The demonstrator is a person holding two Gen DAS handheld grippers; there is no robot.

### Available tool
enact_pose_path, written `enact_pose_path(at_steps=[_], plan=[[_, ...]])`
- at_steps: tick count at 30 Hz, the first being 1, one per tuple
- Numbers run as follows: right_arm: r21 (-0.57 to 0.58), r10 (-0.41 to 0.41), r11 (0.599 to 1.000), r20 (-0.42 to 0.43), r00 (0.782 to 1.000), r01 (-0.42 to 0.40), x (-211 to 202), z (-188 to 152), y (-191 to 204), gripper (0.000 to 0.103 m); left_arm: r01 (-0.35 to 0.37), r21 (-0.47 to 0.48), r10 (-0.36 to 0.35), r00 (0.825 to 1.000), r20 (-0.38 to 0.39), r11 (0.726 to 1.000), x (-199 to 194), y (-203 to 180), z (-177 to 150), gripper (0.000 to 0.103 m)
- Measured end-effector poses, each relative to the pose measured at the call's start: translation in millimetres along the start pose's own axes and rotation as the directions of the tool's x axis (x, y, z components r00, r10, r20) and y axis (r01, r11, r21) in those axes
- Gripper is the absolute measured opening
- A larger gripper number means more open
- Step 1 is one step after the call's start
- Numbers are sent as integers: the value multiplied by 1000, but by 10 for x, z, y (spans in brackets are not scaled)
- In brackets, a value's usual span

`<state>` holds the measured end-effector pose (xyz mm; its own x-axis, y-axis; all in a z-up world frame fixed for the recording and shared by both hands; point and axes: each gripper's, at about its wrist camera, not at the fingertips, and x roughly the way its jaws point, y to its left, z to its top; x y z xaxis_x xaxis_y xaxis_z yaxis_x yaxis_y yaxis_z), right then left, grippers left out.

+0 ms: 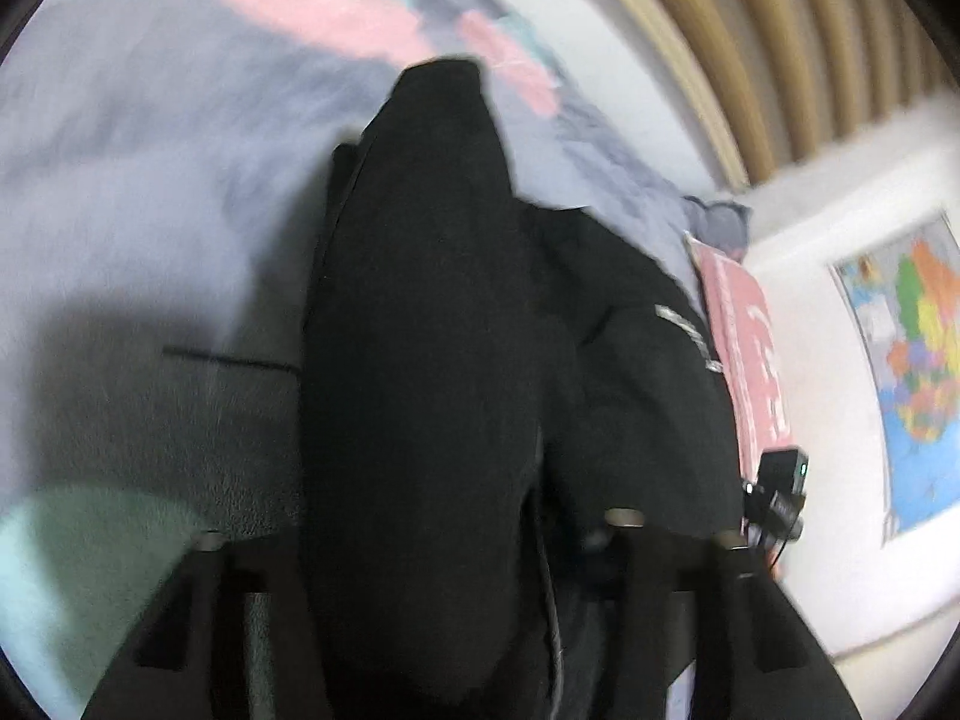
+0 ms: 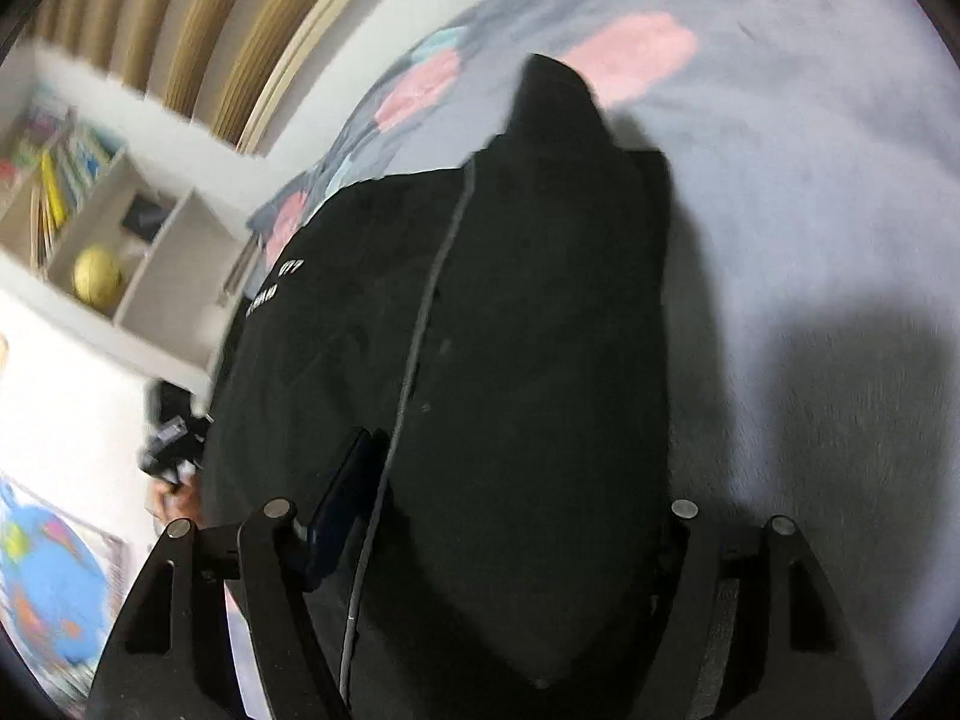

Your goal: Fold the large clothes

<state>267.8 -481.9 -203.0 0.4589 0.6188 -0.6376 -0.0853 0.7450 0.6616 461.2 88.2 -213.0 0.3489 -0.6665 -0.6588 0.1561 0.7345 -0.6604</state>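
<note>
Over the lavender bedspread (image 1: 150, 180) with its pink and teal patches, you are holding a black garment (image 1: 420, 360) between your two grippers, and it is hanging in thick folds that are filling the middle of both wrist views. Your left gripper (image 1: 432, 546) is standing with its jaws wide apart, a heavy bulge of the dark cloth sitting between them; whether the fingers are actually pinching the fabric, you cannot tell from this view. Your right gripper (image 2: 480, 516) is looking the same, jaws spread with the garment bunched between them, a pale seam line (image 2: 414, 360) running up the cloth, and the grip itself is not showing. White lettering (image 1: 690, 336) is showing on the garment's far side, toward the opposite gripper. Part of the cloth is draping down close to the bedspread, casting a shadow on it. Beyond the bed, a coloured map (image 1: 918, 360) is hanging on the white wall, and a shelf unit (image 2: 150, 252) is holding books and a yellow ball (image 2: 98, 282)
</note>
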Motion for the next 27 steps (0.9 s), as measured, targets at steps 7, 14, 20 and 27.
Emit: enact_pose_path(at_steps=[7,14,20,27], plan=[[68,70,996,-70,995,-65,296,105,-133,92,38,-47,-41,997,-61,998,150,103,47,67],[-20,10,1000,-14,1000,-10,270,141,120,71,-1,-7,1,1000,23,1000,110,-56,-58,40],[-125,62,991,107,992,-48,-212,-2,655,45,80,118,-98,983,154,990,-476,-546,-316,27],[-275,59,961,131,990,-21,-861,-461,1642,44,140,199,-186,953,240,970,-1424,-1132,-820,27]])
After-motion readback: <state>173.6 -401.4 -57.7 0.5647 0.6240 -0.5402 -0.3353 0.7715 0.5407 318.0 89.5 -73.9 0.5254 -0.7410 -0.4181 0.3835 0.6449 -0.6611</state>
